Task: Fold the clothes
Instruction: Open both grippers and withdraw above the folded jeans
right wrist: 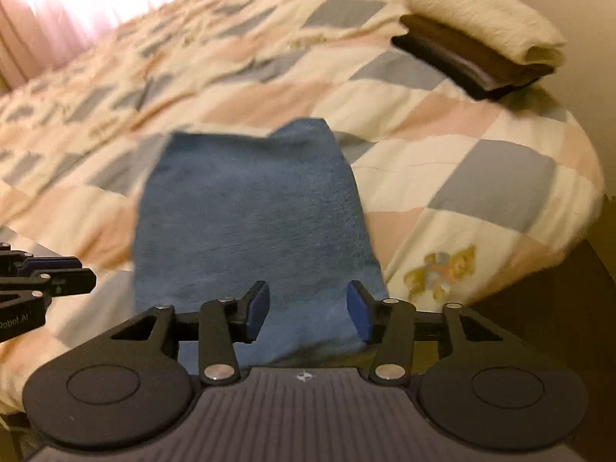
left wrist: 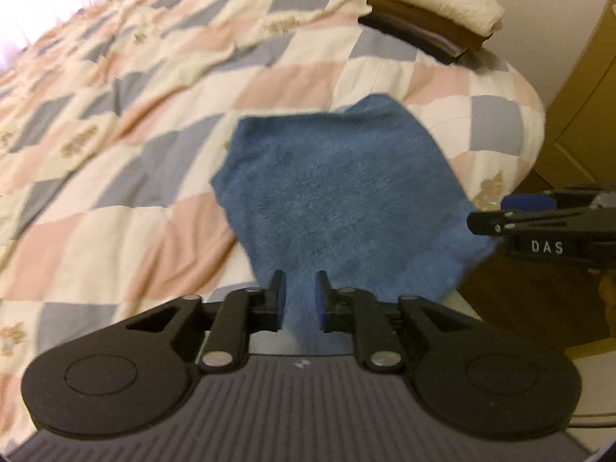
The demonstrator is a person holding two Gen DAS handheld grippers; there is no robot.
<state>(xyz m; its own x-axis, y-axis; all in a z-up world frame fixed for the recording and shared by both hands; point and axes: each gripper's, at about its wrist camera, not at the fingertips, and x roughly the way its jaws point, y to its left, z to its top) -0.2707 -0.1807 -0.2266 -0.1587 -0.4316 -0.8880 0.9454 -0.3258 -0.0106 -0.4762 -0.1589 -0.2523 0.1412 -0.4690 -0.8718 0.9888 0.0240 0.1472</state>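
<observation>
— Left gripper [left wrist: 299, 300]: nearly together, pinching the blue towel [left wrist: 338, 200] at its near edge, probably to steady the fold?
— Likely. Right gripper [right wrist: 306, 310]: spread apart, gripping nothing. Towel flat on the bed [right wrist: 481, 177]; folded stack [right wrist: 481, 38] farther back.

cloth [left wrist: 338, 192]: showing fuzzy blue | quilt [left wrist: 127, 123]: showing cream, pink, grey-blue checks | stack [left wrist: 431, 11]: showing cream over brown over black | gripper pads [right wrist: 362, 312]: showing blue
</observation>
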